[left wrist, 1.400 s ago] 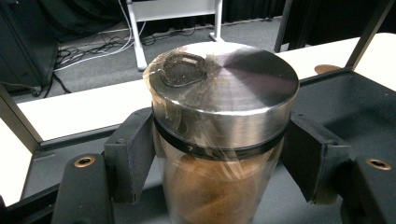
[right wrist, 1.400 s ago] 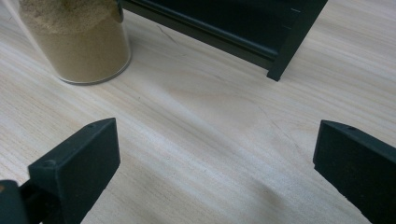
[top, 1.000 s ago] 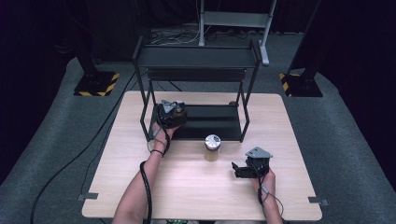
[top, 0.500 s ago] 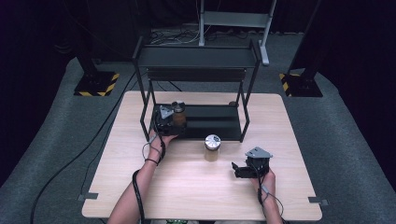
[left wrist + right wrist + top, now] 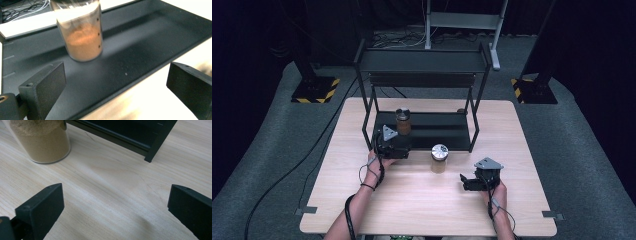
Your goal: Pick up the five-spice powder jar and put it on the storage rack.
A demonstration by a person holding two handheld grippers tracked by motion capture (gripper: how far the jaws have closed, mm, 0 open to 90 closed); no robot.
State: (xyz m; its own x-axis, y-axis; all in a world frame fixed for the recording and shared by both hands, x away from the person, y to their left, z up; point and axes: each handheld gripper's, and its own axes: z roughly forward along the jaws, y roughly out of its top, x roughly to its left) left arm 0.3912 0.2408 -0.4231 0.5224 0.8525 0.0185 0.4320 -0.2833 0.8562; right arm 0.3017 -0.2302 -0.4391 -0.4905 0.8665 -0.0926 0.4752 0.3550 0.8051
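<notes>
Grey carpet floor (image 5: 272, 150), dark curtained walls, striped stand bases (image 5: 316, 90), pale wooden table (image 5: 422, 210).

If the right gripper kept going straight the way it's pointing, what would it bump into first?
Probably the jar of sandy powder standing on the table. The right gripper is open with only bare wood just ahead; the jar sits a bit left of its line, the black rack's leg a bit right, so it might slip between.

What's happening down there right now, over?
Left gripper jaws just opened, empty, clear of the clear jar of orange-brown powder upright on the black shelf. Right gripper open on the table. Nothing in the way.
</notes>
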